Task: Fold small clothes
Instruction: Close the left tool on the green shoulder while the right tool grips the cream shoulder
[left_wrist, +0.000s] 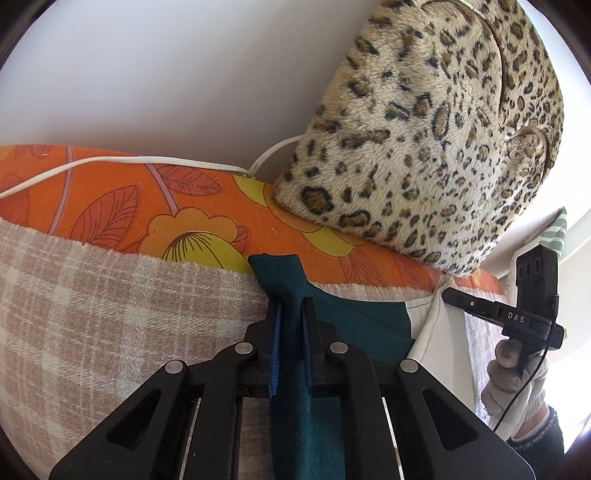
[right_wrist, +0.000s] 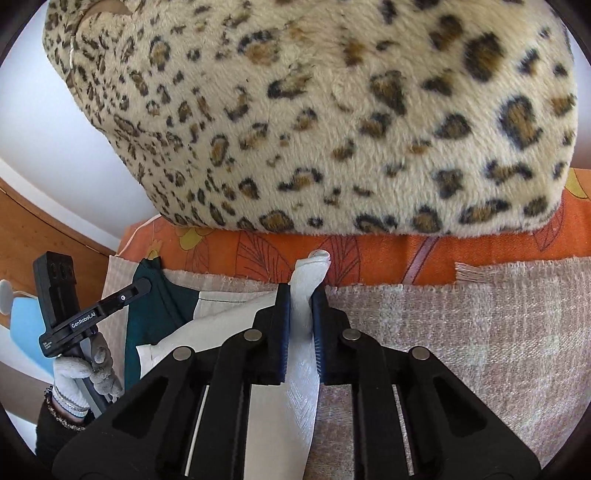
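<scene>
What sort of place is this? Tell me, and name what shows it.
Probably a bedroom at home, with the work done on a bed: a leopard-print pillow lies on an orange floral sheet against a white wall, and a checked woven blanket is spread over it.

Colours on the bed

Teal and white garment (left_wrist: 354, 321), spotty leopard cushion (left_wrist: 424, 140), orange sheet (left_wrist: 155, 199) with yellow flowers, pink-and-cream checked blanket (left_wrist: 110, 314), black grippers.

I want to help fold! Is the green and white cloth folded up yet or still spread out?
Still spread out. The cloth lies on the blanket, each tool pinching one far corner.
</scene>
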